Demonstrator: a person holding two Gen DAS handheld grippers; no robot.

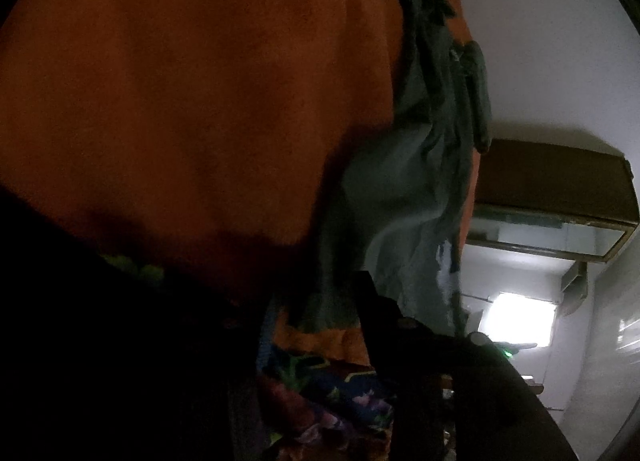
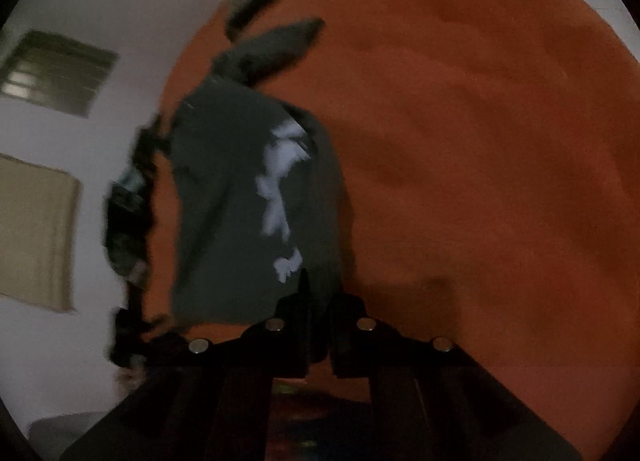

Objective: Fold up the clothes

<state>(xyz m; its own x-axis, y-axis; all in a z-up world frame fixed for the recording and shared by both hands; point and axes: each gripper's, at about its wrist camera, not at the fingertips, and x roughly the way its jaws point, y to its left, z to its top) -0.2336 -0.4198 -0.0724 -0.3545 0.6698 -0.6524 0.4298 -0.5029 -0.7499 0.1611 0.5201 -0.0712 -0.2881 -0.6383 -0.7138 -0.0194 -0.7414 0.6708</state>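
Note:
A dark grey garment (image 2: 232, 201) with a white print lies on an orange sheet (image 2: 460, 141), and its near corner runs down into my right gripper (image 2: 322, 293). That gripper's two black fingers stand close together, shut on the garment's edge. In the left wrist view the same garment (image 1: 400, 189) appears as a crumpled grey-green strip along the right side of the sheet (image 1: 180, 81). My left gripper (image 1: 312, 301) stands open. Its right finger (image 1: 370, 301) shows beside the garment's lower hem, and the left finger is lost in the dark. A dark blurred shape (image 2: 128, 213), probably the left gripper, sits left of the garment.
A colourful patterned blanket (image 1: 340, 401) lies at the near edge of the sheet. A brown cabinet (image 1: 552, 181) and a bright window (image 1: 520, 317) stand by the white wall. The right wrist view shows a dark window (image 2: 60, 73) and a beige panel (image 2: 36, 237).

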